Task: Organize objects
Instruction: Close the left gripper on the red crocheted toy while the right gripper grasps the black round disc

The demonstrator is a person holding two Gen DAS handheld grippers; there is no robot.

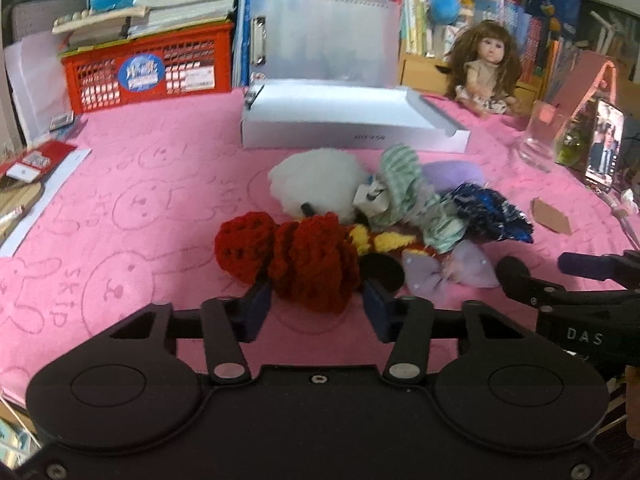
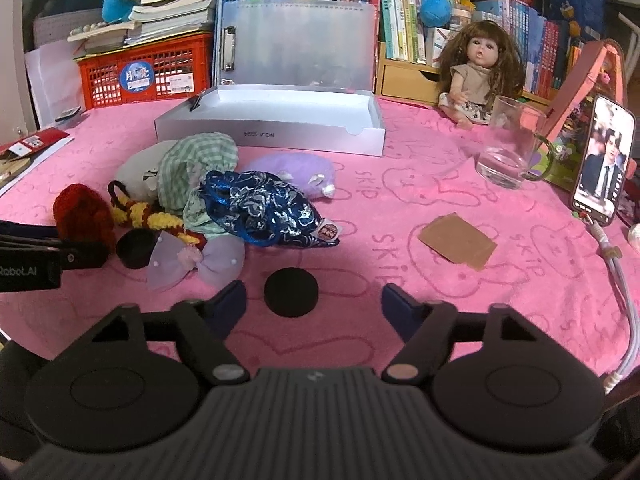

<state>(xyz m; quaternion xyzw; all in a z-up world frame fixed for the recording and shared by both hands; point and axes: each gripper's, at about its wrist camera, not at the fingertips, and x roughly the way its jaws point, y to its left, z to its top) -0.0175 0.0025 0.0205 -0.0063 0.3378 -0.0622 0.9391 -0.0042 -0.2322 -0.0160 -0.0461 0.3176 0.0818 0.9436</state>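
Two hand-held grippers are at work over the pink tabletop, and both are spread apart with nothing clamped. The left hand-held gripper (image 1: 318, 306) is set low at the near side of a heap of soft things, its blue pads (image 1: 256, 307) standing either side of the red crocheted piece (image 1: 296, 264); whether the pads already touch the yarn cannot be told. The right hand-held gripper (image 2: 314, 304) hovers closer to the near edge, with a black round disc (image 2: 291, 292) lying between its fingers and apart from both. The step in hand is judged to be the lifting of the red piece toward the open white box (image 2: 280, 120), which sits behind the heap toward the far edge. A clean grasp would be helped if the thick middle of the red piece were centred between the pads before they are closed, since loose yarn gives and can slip. Care should be taken that the yellow and red knitted strip (image 2: 148, 216) and the second black disc (image 1: 380, 272), both just beside the red piece, are not pinched or dragged along. The lilac bow (image 2: 196, 260) and the blue patterned pouch (image 2: 264, 208) lie near enough to be disturbed, so a straight upward lift is advised before any travel toward the box.
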